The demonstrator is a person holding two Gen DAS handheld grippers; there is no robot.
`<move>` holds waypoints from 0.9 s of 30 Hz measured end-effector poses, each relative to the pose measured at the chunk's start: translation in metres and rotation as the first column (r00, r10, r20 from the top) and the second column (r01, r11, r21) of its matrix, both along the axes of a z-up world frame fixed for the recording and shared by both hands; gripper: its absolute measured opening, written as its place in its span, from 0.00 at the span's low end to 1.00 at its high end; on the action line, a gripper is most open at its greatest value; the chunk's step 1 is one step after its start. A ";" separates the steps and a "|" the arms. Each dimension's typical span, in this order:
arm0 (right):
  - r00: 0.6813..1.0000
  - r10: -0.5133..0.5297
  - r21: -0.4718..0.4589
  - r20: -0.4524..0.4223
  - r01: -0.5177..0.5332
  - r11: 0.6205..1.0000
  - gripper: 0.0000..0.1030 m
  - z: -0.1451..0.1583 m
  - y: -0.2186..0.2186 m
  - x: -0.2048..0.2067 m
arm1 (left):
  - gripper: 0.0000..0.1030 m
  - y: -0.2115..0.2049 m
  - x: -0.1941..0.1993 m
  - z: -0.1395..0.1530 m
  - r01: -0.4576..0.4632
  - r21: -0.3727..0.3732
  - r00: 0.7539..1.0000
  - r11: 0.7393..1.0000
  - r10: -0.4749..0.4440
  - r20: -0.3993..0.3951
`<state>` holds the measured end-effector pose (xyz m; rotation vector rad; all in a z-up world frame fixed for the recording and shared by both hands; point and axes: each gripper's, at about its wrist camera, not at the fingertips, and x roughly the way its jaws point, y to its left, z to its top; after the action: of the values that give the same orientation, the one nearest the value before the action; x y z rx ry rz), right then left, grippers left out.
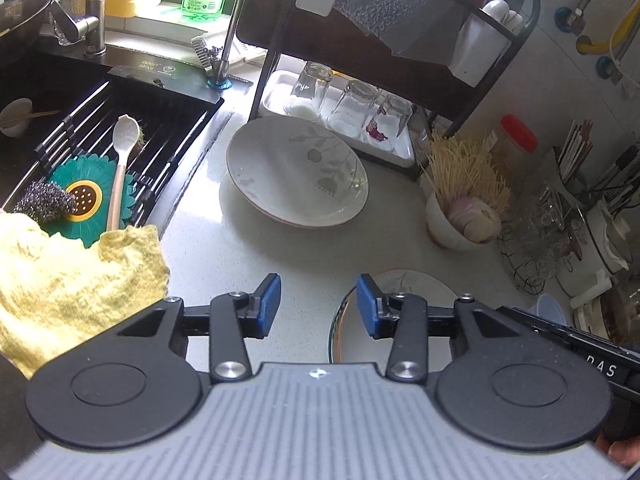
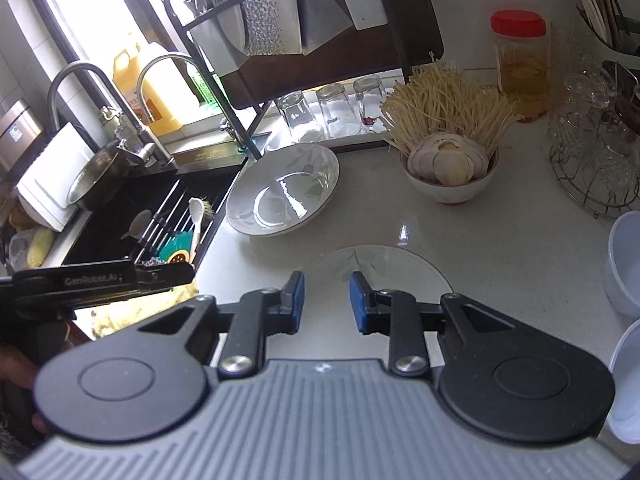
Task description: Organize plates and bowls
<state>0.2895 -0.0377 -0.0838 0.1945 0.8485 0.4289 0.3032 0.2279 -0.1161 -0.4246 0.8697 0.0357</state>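
Harsh blown-out daylight from the window, glare on the countertop, fisheye bending and softness at edges

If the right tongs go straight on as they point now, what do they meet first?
Most likely the flat plate lying on the counter just beyond the open right tongs; depth is unclear.

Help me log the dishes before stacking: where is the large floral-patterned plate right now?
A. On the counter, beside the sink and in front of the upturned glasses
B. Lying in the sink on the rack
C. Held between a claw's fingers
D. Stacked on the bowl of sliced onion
A: the floral plate rests on the pale counter just right of the sink, with the upturned glasses behind it, and neither claw touches it.
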 end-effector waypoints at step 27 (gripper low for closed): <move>0.976 -0.200 -0.002 -0.090 0.201 0.980 0.67 -0.031 0.053 0.065 | 0.58 0.080 0.089 -0.047 0.087 -0.088 0.995 0.992 -0.092 -0.046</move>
<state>0.3540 0.0154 -0.1146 0.3048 0.9055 0.2355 0.3921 0.3083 -0.1635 -0.4666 0.9413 -0.0743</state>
